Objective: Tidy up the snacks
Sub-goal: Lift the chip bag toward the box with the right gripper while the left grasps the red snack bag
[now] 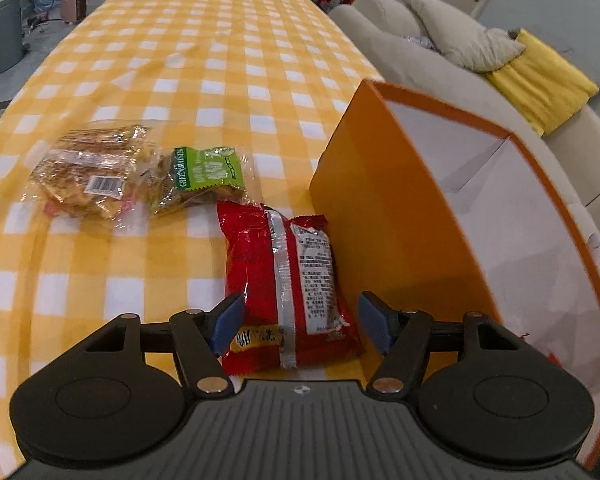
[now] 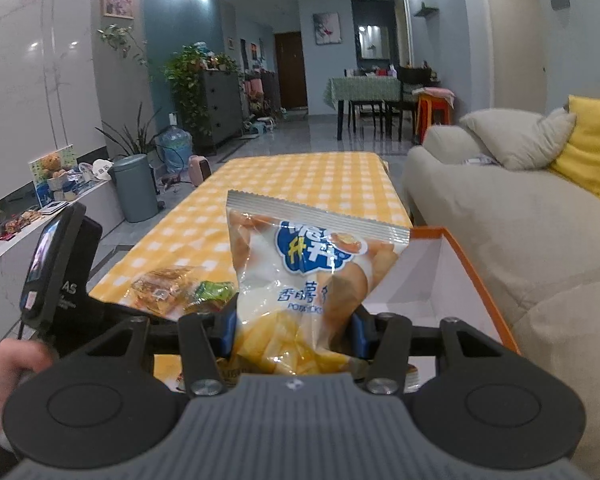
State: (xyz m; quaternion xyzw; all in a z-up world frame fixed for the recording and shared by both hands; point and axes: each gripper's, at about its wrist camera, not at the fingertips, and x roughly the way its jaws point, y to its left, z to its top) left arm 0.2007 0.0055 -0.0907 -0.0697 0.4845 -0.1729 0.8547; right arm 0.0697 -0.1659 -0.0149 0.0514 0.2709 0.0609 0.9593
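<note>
A red snack packet [image 1: 292, 288] lies on the yellow checked tablecloth [image 1: 204, 60], right beside the orange box [image 1: 380, 200] with a white inside. My left gripper [image 1: 302, 320] is open, one blue pad on each side of the packet's near end. A green packet [image 1: 208, 172] and a clear bag of brown snacks [image 1: 88, 172] lie further left. My right gripper [image 2: 292, 330] is shut on a white and yellow chip bag [image 2: 300, 280], held upright above the table next to the orange box [image 2: 460, 276].
A beige sofa [image 2: 500, 216] with grey and yellow cushions runs along the table's right side. The left hand-held gripper's body [image 2: 56, 264] and a hand show at the left of the right wrist view. A grey bin [image 2: 136, 188] stands on the floor to the left.
</note>
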